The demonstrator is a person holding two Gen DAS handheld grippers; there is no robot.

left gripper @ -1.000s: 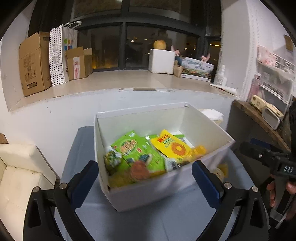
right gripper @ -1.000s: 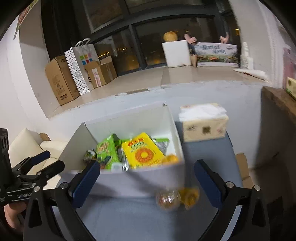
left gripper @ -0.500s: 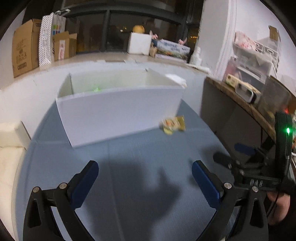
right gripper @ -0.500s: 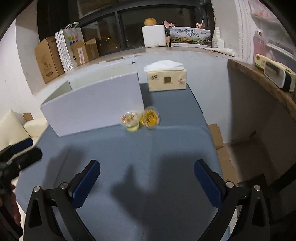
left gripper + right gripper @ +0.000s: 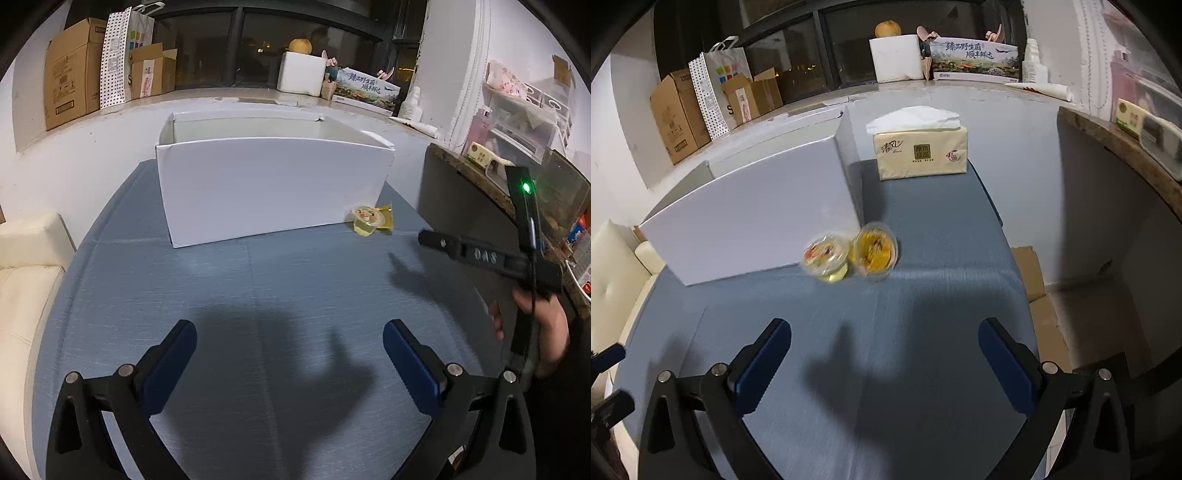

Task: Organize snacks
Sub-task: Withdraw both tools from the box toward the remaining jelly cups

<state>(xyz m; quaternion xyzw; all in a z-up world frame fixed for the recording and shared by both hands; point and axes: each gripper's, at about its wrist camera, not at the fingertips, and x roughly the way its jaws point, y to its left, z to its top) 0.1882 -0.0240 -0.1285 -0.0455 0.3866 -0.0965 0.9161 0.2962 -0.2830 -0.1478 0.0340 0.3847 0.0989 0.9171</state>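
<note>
Blue-grey table carries a white box against the wall, with a tissue pack behind its right end. Two jelly cups sit touching each other at the box's front right corner. Both the left gripper and right gripper hover above bare table, jaws spread wide and holding nothing.

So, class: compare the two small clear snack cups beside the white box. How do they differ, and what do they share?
The left clear plastic cup with pale contents looks yellowish-white with red flecks; the right clear plastic cup with orange contents is deep orange. The left cup sits against the white cardboard box front; the right sits past its corner. Both rest on the blue tabletop, touching or nearly so, ungripped.
</note>
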